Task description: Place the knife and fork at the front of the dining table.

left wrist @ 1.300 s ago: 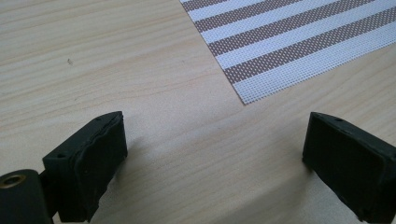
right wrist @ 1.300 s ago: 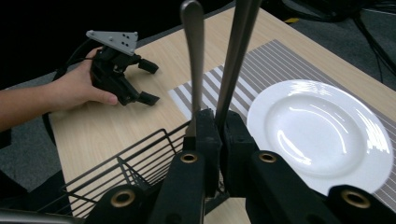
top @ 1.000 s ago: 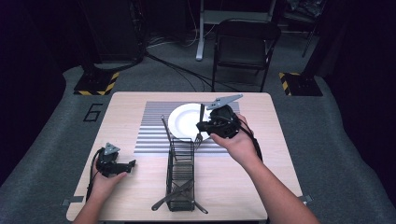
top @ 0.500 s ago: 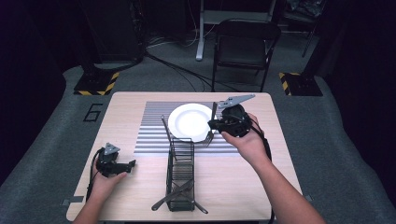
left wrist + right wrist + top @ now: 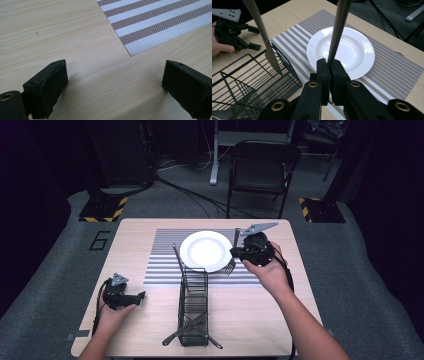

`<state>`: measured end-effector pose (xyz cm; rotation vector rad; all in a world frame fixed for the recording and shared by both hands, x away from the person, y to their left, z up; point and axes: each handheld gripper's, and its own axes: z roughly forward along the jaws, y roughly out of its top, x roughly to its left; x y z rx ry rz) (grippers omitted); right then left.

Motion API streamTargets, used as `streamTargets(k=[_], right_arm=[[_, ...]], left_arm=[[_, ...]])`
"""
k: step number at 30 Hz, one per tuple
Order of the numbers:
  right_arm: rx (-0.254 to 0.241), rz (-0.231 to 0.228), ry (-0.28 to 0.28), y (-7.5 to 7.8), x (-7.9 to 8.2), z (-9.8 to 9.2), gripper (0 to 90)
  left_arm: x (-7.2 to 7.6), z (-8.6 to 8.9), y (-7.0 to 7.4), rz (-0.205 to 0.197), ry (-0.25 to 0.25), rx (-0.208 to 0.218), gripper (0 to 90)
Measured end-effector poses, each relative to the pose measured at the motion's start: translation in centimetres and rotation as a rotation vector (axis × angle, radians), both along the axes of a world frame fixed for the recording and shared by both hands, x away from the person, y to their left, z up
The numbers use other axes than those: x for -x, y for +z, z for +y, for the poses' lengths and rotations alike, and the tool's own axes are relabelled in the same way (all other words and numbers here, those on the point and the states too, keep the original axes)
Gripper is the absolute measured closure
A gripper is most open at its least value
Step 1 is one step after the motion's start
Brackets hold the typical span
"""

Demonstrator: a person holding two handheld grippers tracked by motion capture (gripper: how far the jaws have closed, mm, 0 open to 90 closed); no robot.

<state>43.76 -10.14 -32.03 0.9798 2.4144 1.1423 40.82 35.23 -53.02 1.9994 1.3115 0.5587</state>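
Note:
A white plate (image 5: 206,251) lies on the striped placemat (image 5: 165,265). Just right of the plate, my right gripper (image 5: 235,253) is shut on a metal fork (image 5: 230,266), whose tines point down at the mat. In the right gripper view the fork's handle (image 5: 338,30) rises from between the closed jaws of the right gripper (image 5: 328,64), with the plate (image 5: 347,50) beyond. A knife (image 5: 177,261) stands upright in the black wire caddy (image 5: 194,302). My left gripper (image 5: 139,295) rests open on bare wood at the table's left; the left gripper (image 5: 115,77) holds nothing.
More cutlery (image 5: 186,330) lies in the caddy's near end, poking out at both sides. The knife (image 5: 265,42) leans close to the held fork in the right gripper view. A folding chair (image 5: 262,167) stands beyond the table's far edge.
My right gripper has carried the fork to the right, from beside the caddy across to the plate's right edge. The left gripper has stayed put.

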Motion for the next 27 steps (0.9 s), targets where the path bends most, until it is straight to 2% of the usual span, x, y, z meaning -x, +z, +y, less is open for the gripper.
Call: streamTargets(k=[5, 16, 20, 21, 27], right_arm=[[0.021, 0.006, -0.024, -1.0, -0.5, -0.5, 87.4], [0.019, 0.018, -0.069, -2.8, -1.4, -1.5, 87.3], [0.036, 0.008, -0.075, -3.4, -1.8, -1.8, 87.3], [0.034, 0.019, -0.089, -3.5, -1.8, -1.8, 87.4], [0.033, 0.001, -0.099, -4.5, -2.3, -2.1, 87.3]], left_arm=[[0.0, 0.0, 0.0, 0.0, 0.0, 0.0, 6.2], [0.0, 0.0, 0.0, 0.0, 0.0, 0.0, 6.2], [0.0, 0.0, 0.0, 0.0, 0.0, 0.0, 6.2], [0.0, 0.0, 0.0, 0.0, 0.0, 0.0, 6.2], [0.0, 0.0, 0.0, 0.0, 0.0, 0.0, 6.2]])
